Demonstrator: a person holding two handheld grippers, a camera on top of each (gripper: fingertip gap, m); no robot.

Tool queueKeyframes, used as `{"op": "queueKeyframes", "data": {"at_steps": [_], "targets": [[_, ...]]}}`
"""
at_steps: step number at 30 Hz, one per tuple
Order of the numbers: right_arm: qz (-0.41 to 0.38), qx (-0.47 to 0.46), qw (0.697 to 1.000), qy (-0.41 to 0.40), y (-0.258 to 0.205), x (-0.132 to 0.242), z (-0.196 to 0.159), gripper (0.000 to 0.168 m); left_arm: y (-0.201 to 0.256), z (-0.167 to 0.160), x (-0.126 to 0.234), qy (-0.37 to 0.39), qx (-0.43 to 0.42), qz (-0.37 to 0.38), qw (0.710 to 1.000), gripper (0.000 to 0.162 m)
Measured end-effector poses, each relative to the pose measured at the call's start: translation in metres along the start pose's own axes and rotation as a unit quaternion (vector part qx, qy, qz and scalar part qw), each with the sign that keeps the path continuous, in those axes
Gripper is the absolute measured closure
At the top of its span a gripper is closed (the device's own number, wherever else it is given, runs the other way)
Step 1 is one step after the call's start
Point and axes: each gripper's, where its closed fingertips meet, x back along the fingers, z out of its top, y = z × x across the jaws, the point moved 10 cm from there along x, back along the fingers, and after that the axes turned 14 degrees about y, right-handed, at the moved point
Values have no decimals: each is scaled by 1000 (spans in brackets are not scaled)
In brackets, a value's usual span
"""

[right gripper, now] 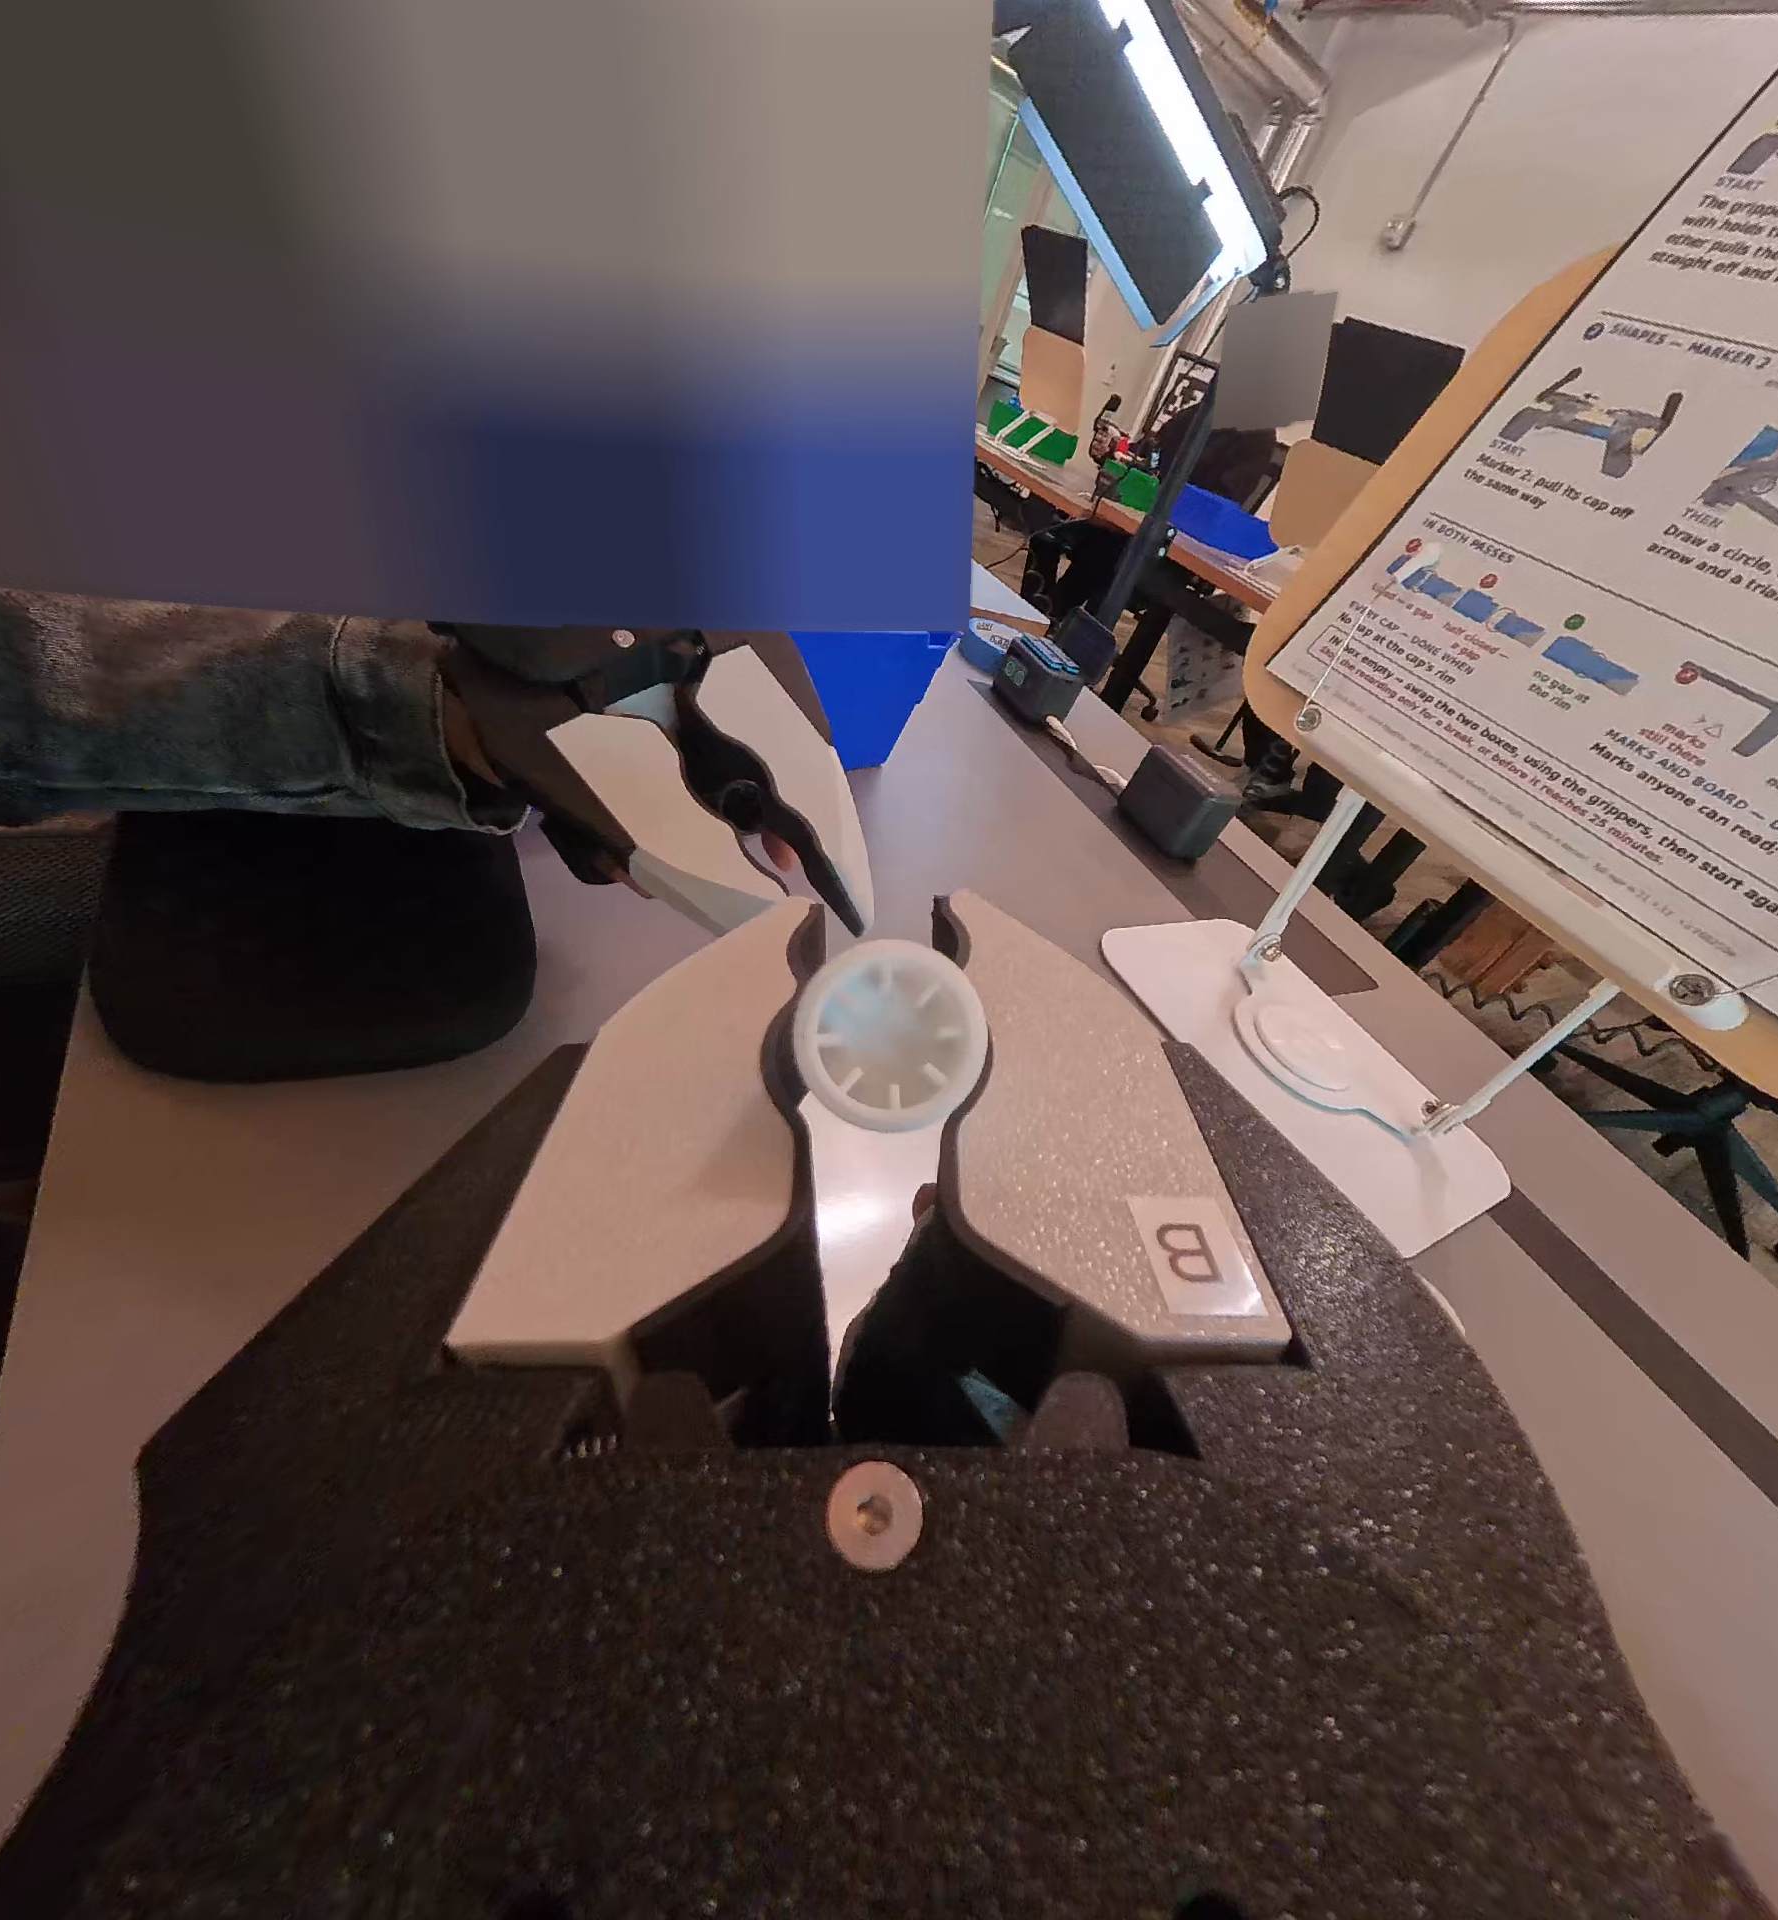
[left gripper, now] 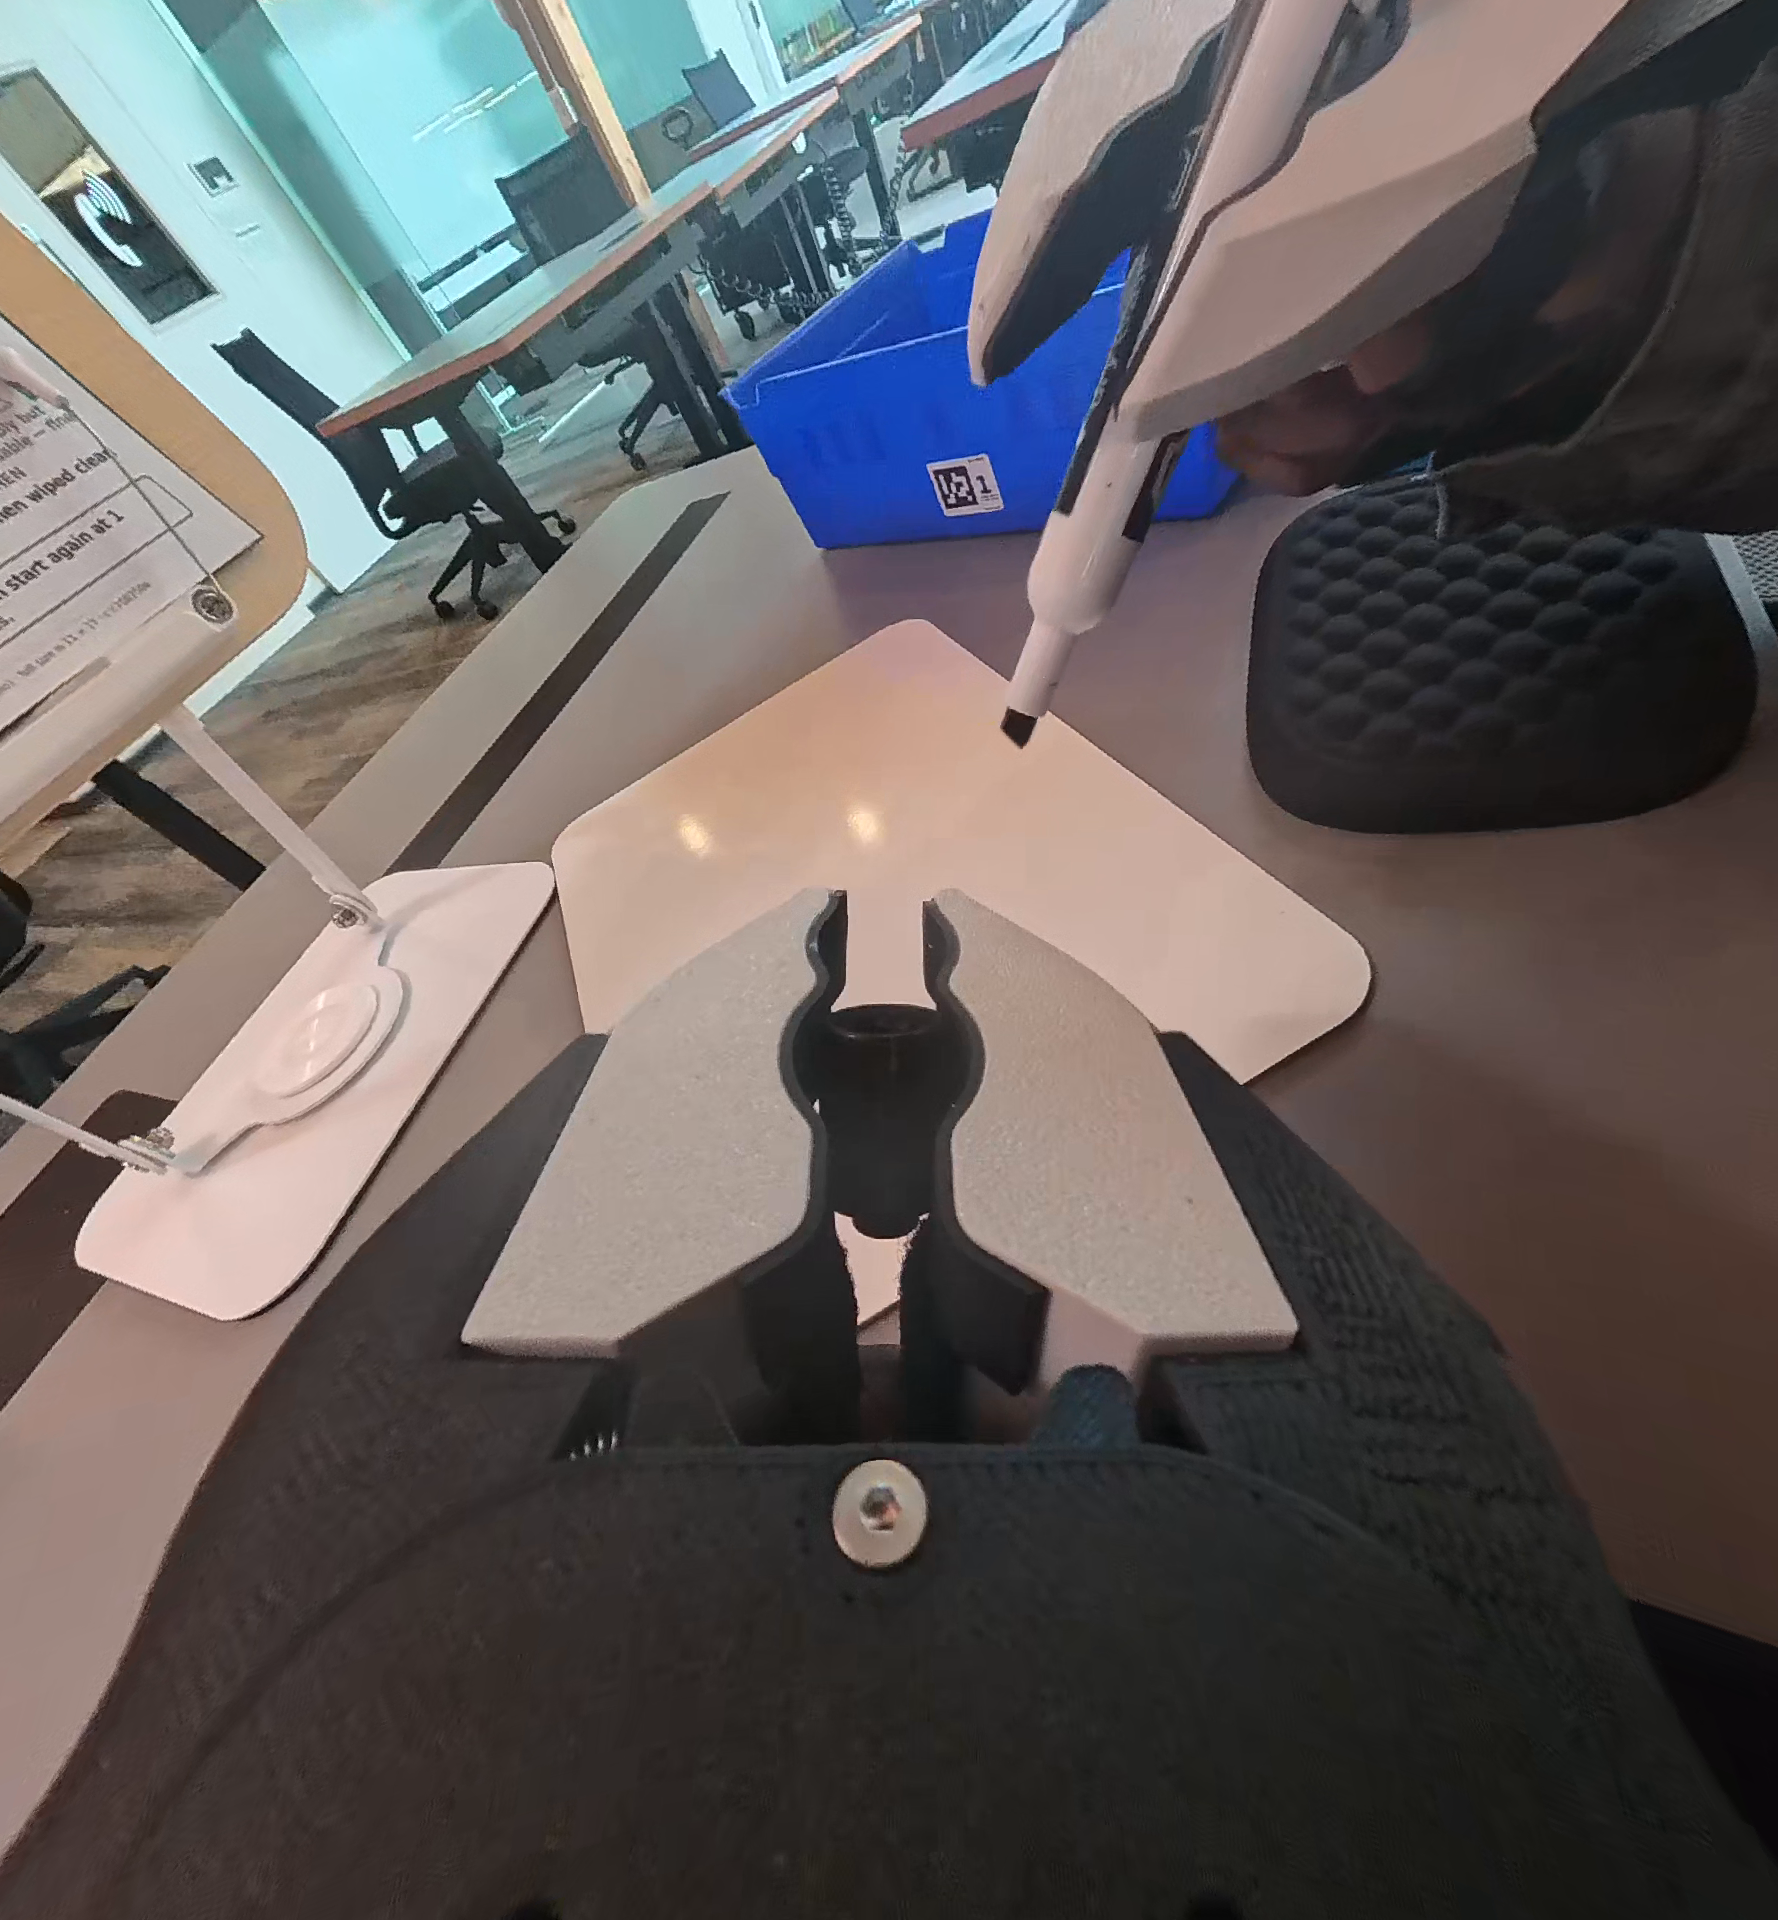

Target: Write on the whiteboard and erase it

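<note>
A small white whiteboard (left gripper: 968, 831) lies flat on the grey table (left gripper: 1539, 1195) and looks blank. My left gripper (left gripper: 885, 909) hovers over its near edge, shut on a black marker cap (left gripper: 880, 1081). My right gripper (left gripper: 1072, 384) comes in from the upper right, shut on a white marker (left gripper: 1093, 540). The marker's black tip (left gripper: 1018, 725) hangs just above the board's far corner. In the right wrist view my right gripper (right gripper: 880, 920) grips the marker's round white rear end (right gripper: 890, 1039). My left gripper (right gripper: 802, 883) shows beyond it with the cap (right gripper: 741, 805).
A blue bin (left gripper: 895, 416) stands behind the board. A black padded cushion (left gripper: 1487, 665) lies to its right. A white stand base (left gripper: 293, 1091) at the left carries an instruction sheet (left gripper: 23, 520). Small grey boxes (right gripper: 1176, 800) sit along the table's far edge. There is about 8 cm between the tips of the two grippers.
</note>
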Motion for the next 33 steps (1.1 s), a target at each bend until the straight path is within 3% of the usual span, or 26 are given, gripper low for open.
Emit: {"op": "queueKeyframes", "data": {"at_steps": [33], "targets": [[12,-21,1000,-4,-5,-10,-6,148,1,-9,-1,-10,18,-8,1000,148]]}}
